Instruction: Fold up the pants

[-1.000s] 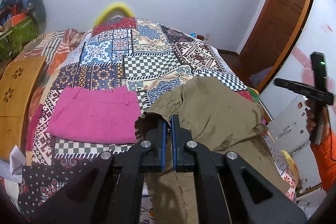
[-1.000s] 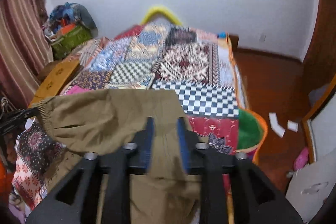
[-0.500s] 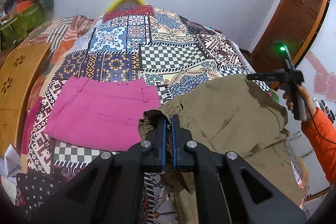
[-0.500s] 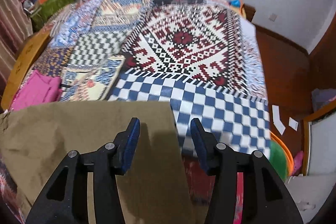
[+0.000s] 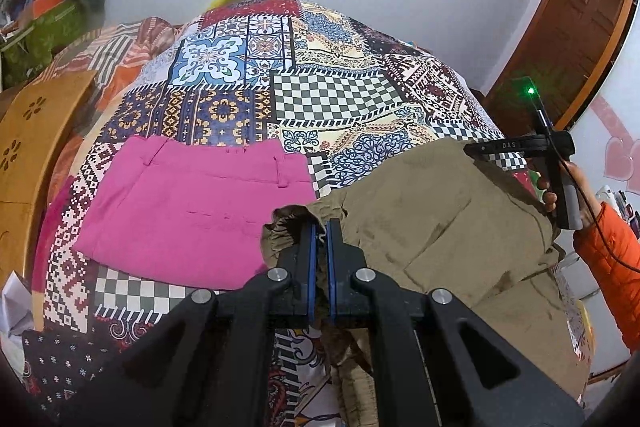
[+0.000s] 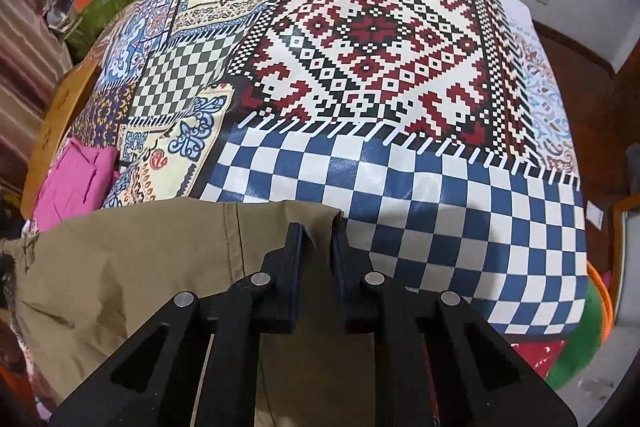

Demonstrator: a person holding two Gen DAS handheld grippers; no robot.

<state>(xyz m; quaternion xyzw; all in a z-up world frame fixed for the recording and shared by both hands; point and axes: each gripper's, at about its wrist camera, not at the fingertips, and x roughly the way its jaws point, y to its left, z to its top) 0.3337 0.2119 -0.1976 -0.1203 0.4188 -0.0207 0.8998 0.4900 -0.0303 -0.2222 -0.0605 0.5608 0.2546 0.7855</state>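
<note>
Khaki pants (image 5: 440, 211) lie folded over on the patchwork bedspread (image 5: 320, 95). My left gripper (image 5: 320, 227) is shut on the bunched elastic waistband at the pants' left end. In the right wrist view the khaki pants (image 6: 140, 259) reach the blue checked patch. My right gripper (image 6: 316, 231) points steeply down at their far right corner. Its jaws are closing, and a small ridge of the cloth stands pinched between them. In the left wrist view a hand in an orange sleeve (image 5: 608, 247) holds the right gripper over that corner.
Folded pink pants (image 5: 192, 203) lie flat on the bed to the left of the khaki ones. A wooden board (image 5: 24, 155) stands at the bed's left side. Bags (image 5: 52, 11) are piled in the far left corner. A brown door (image 5: 568, 39) is at the right.
Both grippers came down toward the bed and the khaki pants settled onto it. The right gripper's jaws opened wide over the far corner, then narrowed on its edge. The left stayed shut.
</note>
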